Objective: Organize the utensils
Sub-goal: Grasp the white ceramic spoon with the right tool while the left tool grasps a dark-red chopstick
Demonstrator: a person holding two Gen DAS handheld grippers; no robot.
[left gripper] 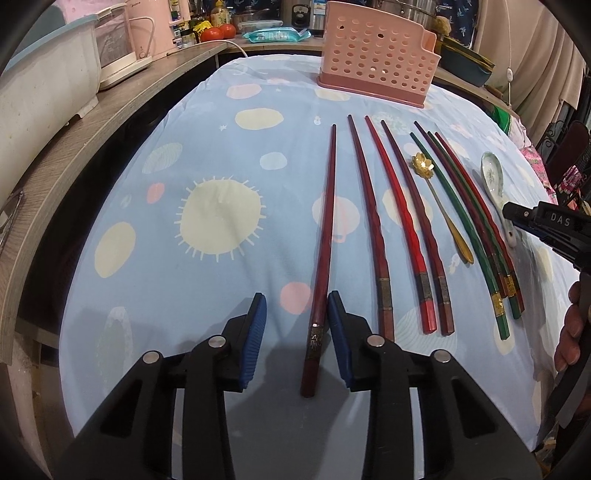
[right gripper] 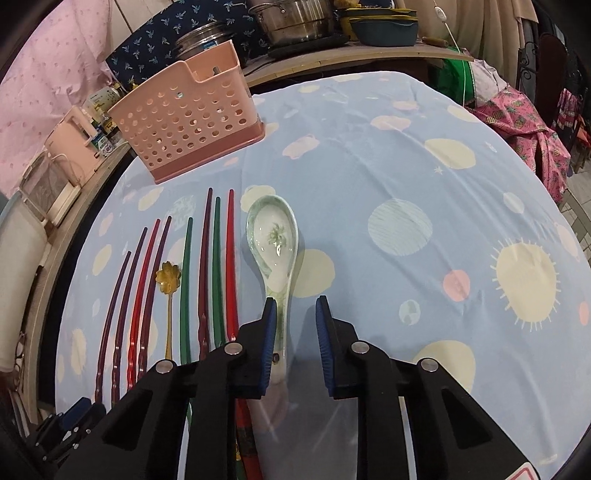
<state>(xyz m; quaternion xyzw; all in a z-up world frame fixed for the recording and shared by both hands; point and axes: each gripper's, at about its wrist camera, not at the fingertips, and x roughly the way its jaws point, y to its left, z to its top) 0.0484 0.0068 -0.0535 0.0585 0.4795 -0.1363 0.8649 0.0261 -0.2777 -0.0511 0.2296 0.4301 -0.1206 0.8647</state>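
Observation:
Several chopsticks lie side by side on the blue tablecloth [left gripper: 207, 147]. My left gripper [left gripper: 297, 325] is open, its jaws on either side of the handle end of the leftmost dark red chopstick [left gripper: 325, 236]. A gold flower spoon [left gripper: 439, 206] lies among the chopsticks. My right gripper [right gripper: 295, 321] is open over the handle of the white ceramic spoon [right gripper: 275, 240], which also shows in the left wrist view [left gripper: 493, 177]. The pink perforated utensil holder [left gripper: 373, 51] stands at the far side, also in the right wrist view [right gripper: 188, 114].
A wooden counter [left gripper: 110, 110] with appliances runs along the left. Pots [right gripper: 295, 18] and dishes sit behind the table. Red, purple and green chopsticks [right gripper: 218, 266] lie left of the ceramic spoon. Pink patterned cloth [right gripper: 524, 129] hangs at the right.

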